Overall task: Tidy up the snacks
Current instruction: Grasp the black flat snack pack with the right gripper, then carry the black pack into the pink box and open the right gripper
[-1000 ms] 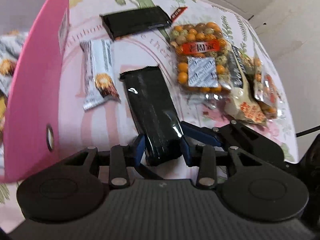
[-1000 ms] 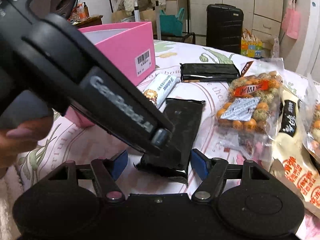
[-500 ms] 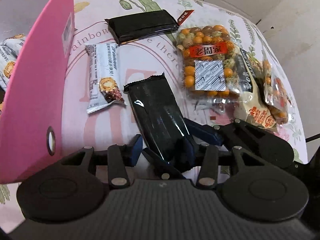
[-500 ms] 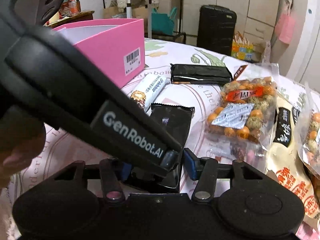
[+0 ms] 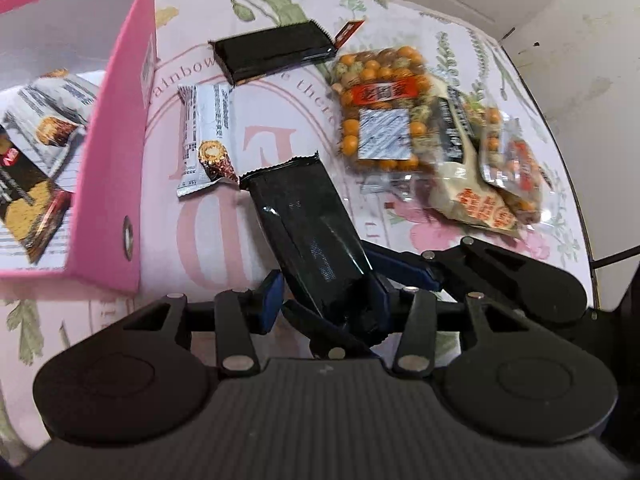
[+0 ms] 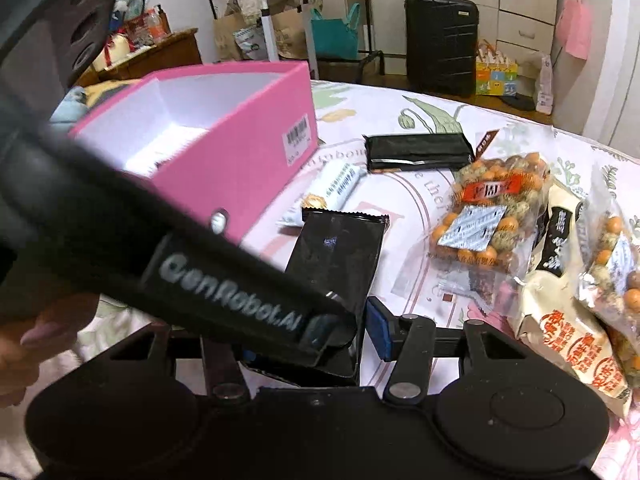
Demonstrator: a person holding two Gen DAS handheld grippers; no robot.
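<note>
Rising off the table (image 5: 400, 20), the black snack packet (image 5: 304, 232) is tilting up; we're pinching its near end in both narrowed grippers, left gripper (image 5: 324, 300) and right gripper (image 6: 316, 340), long axis pointing away, pink box (image 5: 116, 152) lying leftward.

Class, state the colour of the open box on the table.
Pink outside, white inside; the box shows best in the right wrist view.

Glossy black foil wrapper (image 5: 308, 236), matt pink cardboard box (image 5: 116, 168), clear crinkled plastic bag of nuts (image 5: 380, 120), printed cloth over table (image 5: 256, 12), matt black plastic left tongs (image 5: 324, 300), blue pads (image 5: 270, 300) noted.
</note>
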